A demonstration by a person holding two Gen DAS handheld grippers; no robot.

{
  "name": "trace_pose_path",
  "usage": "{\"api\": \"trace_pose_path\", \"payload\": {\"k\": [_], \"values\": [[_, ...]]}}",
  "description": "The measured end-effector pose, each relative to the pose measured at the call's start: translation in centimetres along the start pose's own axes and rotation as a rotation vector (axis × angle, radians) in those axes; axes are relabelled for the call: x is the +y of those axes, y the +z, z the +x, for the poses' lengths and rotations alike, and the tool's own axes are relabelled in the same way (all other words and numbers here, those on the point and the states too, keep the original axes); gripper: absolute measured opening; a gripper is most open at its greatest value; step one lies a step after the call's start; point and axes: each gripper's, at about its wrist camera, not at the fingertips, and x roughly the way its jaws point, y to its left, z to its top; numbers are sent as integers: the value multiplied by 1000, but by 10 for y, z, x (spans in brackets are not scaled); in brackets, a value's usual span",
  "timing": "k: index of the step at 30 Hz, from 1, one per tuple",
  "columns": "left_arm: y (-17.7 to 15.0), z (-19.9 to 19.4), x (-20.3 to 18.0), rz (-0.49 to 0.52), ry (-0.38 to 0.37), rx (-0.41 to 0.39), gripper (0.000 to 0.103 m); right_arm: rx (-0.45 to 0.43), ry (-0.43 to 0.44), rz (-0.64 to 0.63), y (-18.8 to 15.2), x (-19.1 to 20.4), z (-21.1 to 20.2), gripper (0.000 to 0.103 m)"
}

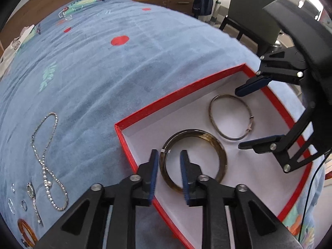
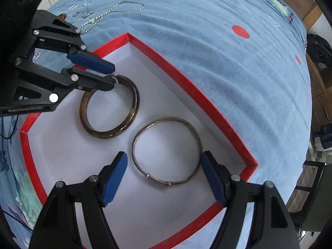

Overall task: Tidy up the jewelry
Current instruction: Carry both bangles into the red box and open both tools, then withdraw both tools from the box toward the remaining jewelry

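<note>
While both bangles lie flat in the red-rimmed box [image 1: 180, 89], I note my left gripper [image 1: 169, 155] narrowly parted, straddling the dark bangle's [image 1: 217, 145] rim without pinching; my right gripper [image 2: 164, 161] gapes wide around the silver bangle [image 2: 195, 137].

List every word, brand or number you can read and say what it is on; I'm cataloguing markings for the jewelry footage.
Left gripper: pale embossed lettering along its black side frame, too blurred to read.
White cloth at the bedspread's far edge: a dark printed mark, possibly letters, not legible.
Red box, dark bangle, thin bangle: no text.
</note>
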Motion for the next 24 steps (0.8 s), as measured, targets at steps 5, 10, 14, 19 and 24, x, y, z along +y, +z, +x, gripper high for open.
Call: {"api": "trace_pose_path", "payload": {"k": [5, 10, 14, 19, 24], "values": [[-11, -36, 7, -52, -5, -70, 44, -34, -41, 47, -5, 5, -31, 72], [-49, -86, 28, -126, 12, -142, 51, -104, -84, 146, -20, 19, -82, 72], [-92, -122, 51, -186, 40, -165, 55, -184, -110, 245, -32, 42, -122, 72], [-157, -171, 93, -261, 94, -191, 59, -285, -129, 361, -37, 80, -155, 72], [-223, -220, 141, -339, 166, -213, 64, -356, -145, 446, -42, 134, -181, 72]]}}
